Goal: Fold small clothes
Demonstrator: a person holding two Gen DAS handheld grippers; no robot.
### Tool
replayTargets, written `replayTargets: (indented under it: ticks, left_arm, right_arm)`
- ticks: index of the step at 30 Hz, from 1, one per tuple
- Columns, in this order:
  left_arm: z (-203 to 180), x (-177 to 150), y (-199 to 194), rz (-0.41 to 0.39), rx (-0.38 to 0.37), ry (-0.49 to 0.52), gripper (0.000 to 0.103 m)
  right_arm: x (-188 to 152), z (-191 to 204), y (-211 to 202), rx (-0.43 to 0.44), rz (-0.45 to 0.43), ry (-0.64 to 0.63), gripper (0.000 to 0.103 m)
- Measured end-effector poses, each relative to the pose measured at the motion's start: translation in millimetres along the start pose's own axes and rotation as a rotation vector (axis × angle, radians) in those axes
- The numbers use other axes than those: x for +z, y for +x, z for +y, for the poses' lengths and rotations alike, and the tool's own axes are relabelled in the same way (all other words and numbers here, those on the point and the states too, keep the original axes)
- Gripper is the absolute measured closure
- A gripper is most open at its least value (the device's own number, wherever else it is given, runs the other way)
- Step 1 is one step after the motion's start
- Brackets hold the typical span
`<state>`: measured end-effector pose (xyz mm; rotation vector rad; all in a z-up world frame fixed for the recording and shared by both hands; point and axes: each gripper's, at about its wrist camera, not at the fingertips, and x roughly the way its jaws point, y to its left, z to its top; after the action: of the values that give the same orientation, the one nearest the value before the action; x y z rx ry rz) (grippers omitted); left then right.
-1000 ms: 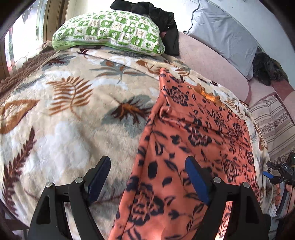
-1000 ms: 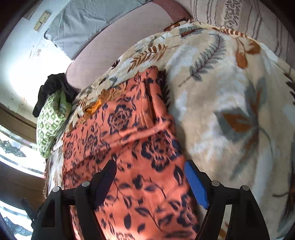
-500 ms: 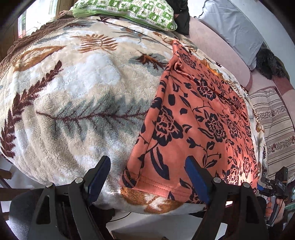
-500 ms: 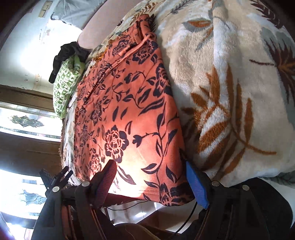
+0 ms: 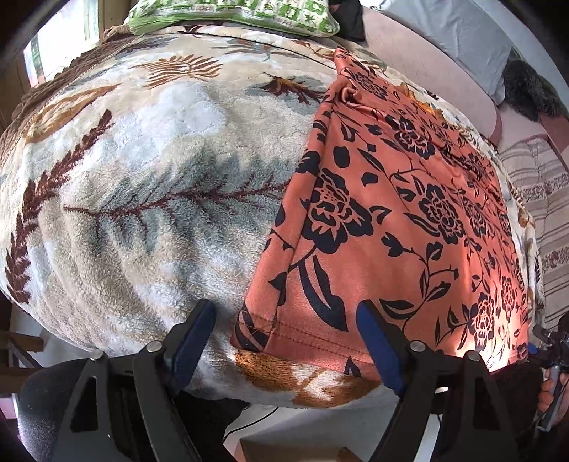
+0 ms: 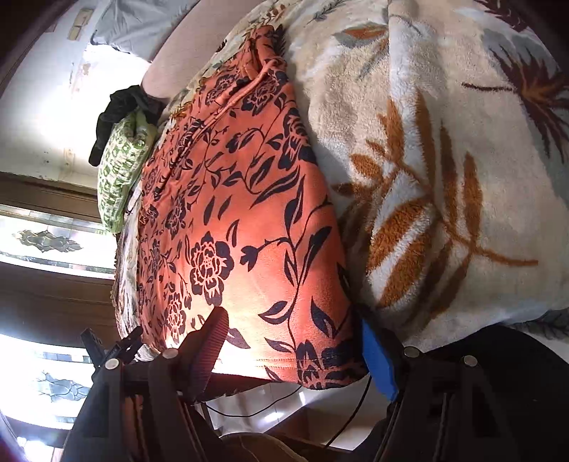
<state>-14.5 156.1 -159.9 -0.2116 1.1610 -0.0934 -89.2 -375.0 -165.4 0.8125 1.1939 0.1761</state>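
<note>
The orange floral garment lay spread flat along the bed, on top of a plush leaf-print blanket, with its stitched hem hanging just over the near edge. It looked thin, light and limp, so it would likely sag and crease wherever it was lifted, and the fleecy blanket under it would probably drag at it. The 2 hem corners seemed the best places to grip: the near-left corner, where a side flap was already doubled over, and the near-right corner.

The left tongs were spread wide and held nothing, straddling the left hem corner. The right tongs were likewise parted and empty, framing the right corner, the blue pad just beside the cloth; whether it touched was unclear.

The far end of the garment was bunched, so its type could not be told. A green checked pillow was cut off by the frame, and glare washed out part of the hem.
</note>
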Motion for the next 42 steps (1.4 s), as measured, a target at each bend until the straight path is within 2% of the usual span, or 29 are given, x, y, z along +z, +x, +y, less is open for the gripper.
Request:
replayTargets:
  ticks: [1,2,3,7,8,9,11,12,13,14,16,17,18,19,20,21,22,24,26,29,30,33,37,40,42]
  left_arm:
    - [-3.2,0.4,-0.5,0.004,0.050,0.029,0.070]
    - [-2.7,1.8,-3.5,0.006,0.032,0.033,0.085]
    - [0.4,3.8,-8.0,0.009,-0.030,0.008,0.090]
    - [1.8,7.9,-36.0,-0.095,-0.069,0.006,0.088]
    - [2.5,7.7,-33.4,-0.091,-0.074,0.001,0.084]
    - [3.6,7.4,-25.4,-0.067,-0.056,-0.003,0.064]
    - [3.1,4.0,-7.7,-0.006,-0.001,-0.009,0.034]
    - [1.8,1.6,-2.9,0.001,0.012,-0.012,0.031]
    - [-1.0,-0.1,-2.0,-0.009,0.020,-0.002,0.029]
    - [-4.8,-1.0,-1.8,-0.014,0.023,0.017,0.023]
    - [-13.0,-2.3,2.4,-0.005,0.045,0.064,0.020]
    - [-15.1,-3.4,3.9,0.001,0.062,0.077,0.022]
    - [-16.1,-3.5,3.7,0.001,0.077,0.083,0.045]
    - [-15.9,-2.6,1.5,0.001,0.097,0.090,0.062]
    - [-13.9,-0.4,-3.3,0.004,0.064,0.081,0.093]
    - [-10.5,1.8,-8.9,0.011,0.014,0.052,0.093]
    - [-10.2,4.0,-16.3,-0.009,0.000,0.039,0.093]
    - [-11.0,5.4,-27.5,-0.042,-0.015,0.046,0.093]
    - [-10.4,7.4,-20.8,-0.024,-0.014,0.024,0.093]
    - [-9.1,8.7,3.0,0.038,0.004,0.003,0.092]
    - [-12.2,12.0,2.9,0.042,-0.002,0.003,0.092]
    - [-19.4,29.4,-21.2,0.001,-0.065,0.016,0.093]
    - [-39.3,90.8,-59.6,-0.113,-0.146,0.070,0.093]
    - [-67.7,165.7,-72.5,-0.222,-0.199,0.115,0.093]
    - [-82.6,215.7,-72.6,-0.294,-0.208,0.114,0.093]
  right_arm:
    - [-0.8,1.7,0.2,0.009,0.009,-0.009,0.041]
    - [-1.5,2.7,0.9,0.012,0.022,-0.015,0.054]
    - [-2.2,2.4,0.3,0.011,0.028,-0.012,0.076]
    - [-1.0,4.9,-21.9,0.052,-0.050,-0.001,0.079]
    - [1.3,2.4,-26.1,0.034,-0.074,0.010,0.079]
    - [3.9,-1.4,-25.3,-0.013,-0.085,0.016,0.077]
    - [6.7,-13.8,-10.3,-0.048,-0.017,0.049,0.054]
    - [4.9,-15.7,-6.4,-0.021,-0.007,0.055,0.040]
    - [2.1,-12.3,-7.4,-0.008,-0.021,0.035,0.033]
    - [0.3,-7.9,-7.9,-0.014,-0.024,0.015,0.031]
    - [-1.5,-4.6,-4.7,-0.021,-0.020,0.000,0.030]
    - [-1.7,-4.9,-1.6,-0.022,-0.015,-0.001,0.030]
    - [-1.6,-4.5,-0.1,-0.025,-0.012,-0.008,0.036]
    - [-2.1,-3.7,1.1,-0.021,0.000,-0.013,0.071]
    - [-3.4,-3.5,4.0,-0.006,0.028,-0.002,0.090]
    - [-5.5,-1.8,3.3,-0.011,0.026,-0.005,0.089]
    - [-7.6,1.6,0.8,-0.021,0.024,-0.021,0.089]
    - [-8.2,7.4,-11.2,0.020,-0.002,-0.020,0.089]
    - [-2.7,7.3,-20.8,0.046,-0.035,-0.007,0.089]
    - [6.0,-12.6,-4.6,0.037,0.000,0.054,0.089]
    - [6.4,-17.2,2.2,0.037,0.025,0.070,0.089]
    - [10.2,-14.2,-0.7,0.100,0.018,0.081,0.089]
    - [50.6,9.1,-18.5,0.191,-0.031,0.050,0.089]
    - [120.5,34.4,-35.7,0.253,-0.124,0.019,0.090]
    - [180.0,53.3,-50.4,0.273,-0.225,-0.006,0.090]
